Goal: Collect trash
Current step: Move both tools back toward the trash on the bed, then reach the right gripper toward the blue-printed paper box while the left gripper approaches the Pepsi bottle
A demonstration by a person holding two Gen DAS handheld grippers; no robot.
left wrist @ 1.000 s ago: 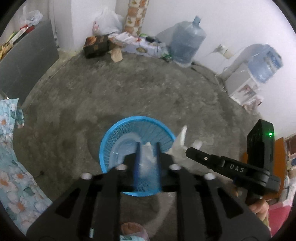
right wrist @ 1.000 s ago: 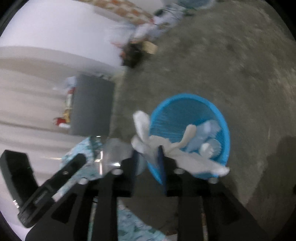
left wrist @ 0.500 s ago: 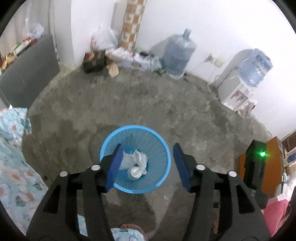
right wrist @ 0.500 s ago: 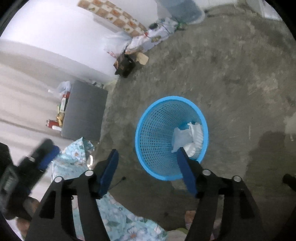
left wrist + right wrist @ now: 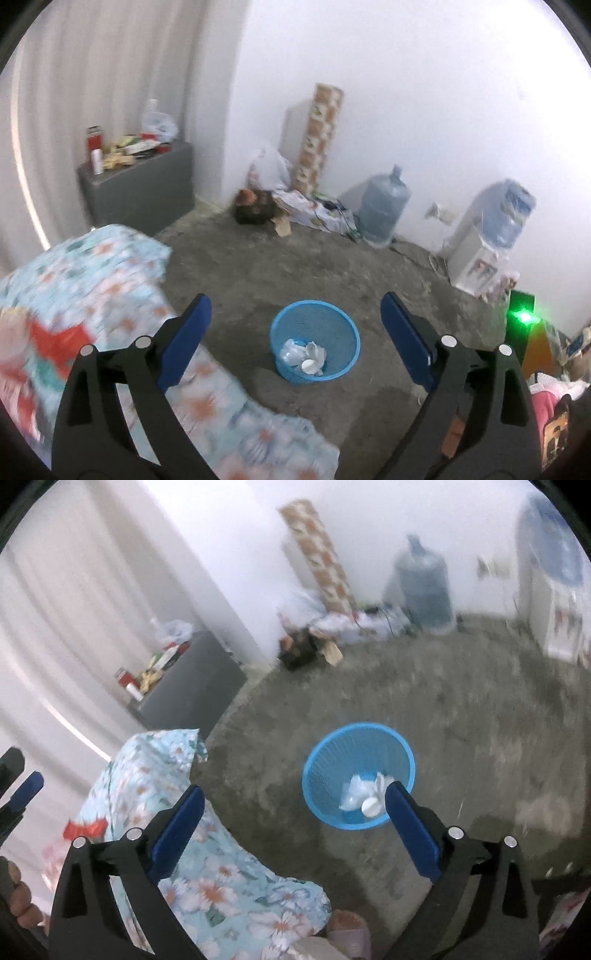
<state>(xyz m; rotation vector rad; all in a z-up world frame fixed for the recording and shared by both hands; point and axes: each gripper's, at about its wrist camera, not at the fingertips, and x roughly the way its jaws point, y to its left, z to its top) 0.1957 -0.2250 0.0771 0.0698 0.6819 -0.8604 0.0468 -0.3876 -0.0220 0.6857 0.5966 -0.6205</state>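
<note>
Both sets of jaws have just been opening and now stand spread wide with nothing between them: the left gripper and the right gripper each show two blue pads far apart. A second ago each was pinched on white crumpled trash right over the round blue plastic mesh basket; that crumpled white plastic and paper trash now lies at the bottom of the basket, well below and ahead of the jaws. In the left wrist view the basket sits on the grey concrete floor between the two pads, much smaller than before. In the right wrist view it lies by the right-hand pad. A floral light-blue bedsheet now fills the space under the left-hand pads in both views.
</note>
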